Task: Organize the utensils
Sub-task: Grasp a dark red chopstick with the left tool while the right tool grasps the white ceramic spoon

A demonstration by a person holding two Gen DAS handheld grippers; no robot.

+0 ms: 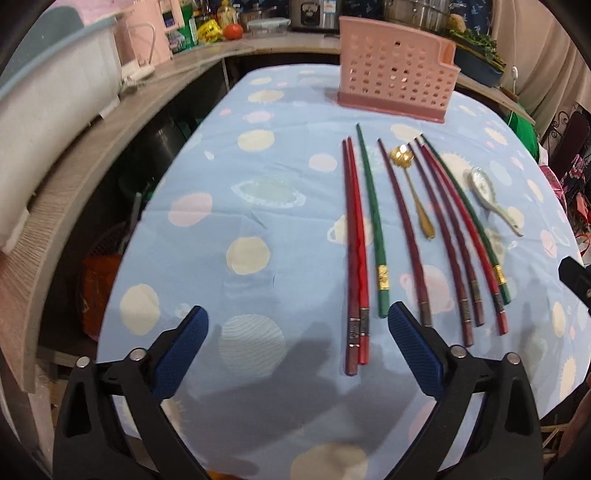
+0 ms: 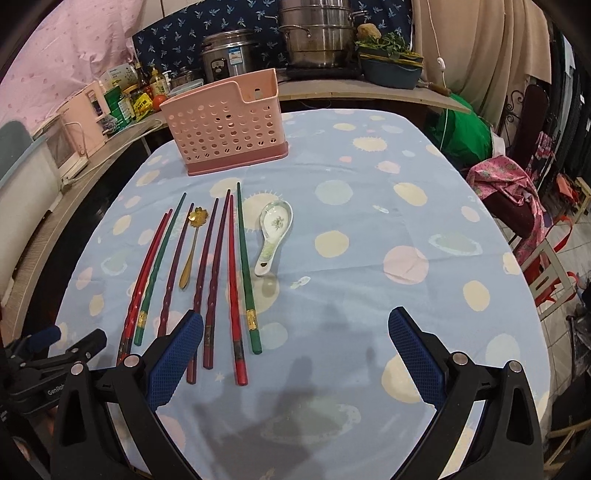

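Observation:
Several red, maroon and green chopsticks [image 1: 376,229] [image 2: 207,273] lie side by side on the blue spotted tablecloth [image 1: 258,229]. A gold spoon [image 1: 413,188] [image 2: 192,243] lies among them, and a white ceramic spoon [image 1: 495,199] [image 2: 275,236] lies to their right. A pink perforated utensil holder [image 1: 395,66] [image 2: 225,125] stands at the far end. My left gripper [image 1: 297,317] is open and empty, hovering at the near ends of the leftmost chopsticks. My right gripper [image 2: 295,321] is open and empty, to the right of the chopsticks. The left gripper also shows in the right wrist view [image 2: 55,339].
A curved wooden counter [image 1: 122,110] wraps the table's left and back, bearing pots [image 2: 317,33], a rice cooker [image 2: 229,55], bottles and a pink appliance [image 2: 77,122]. Chairs with cloth [image 2: 517,199] stand at the right. The table's right half [image 2: 406,229] is bare cloth.

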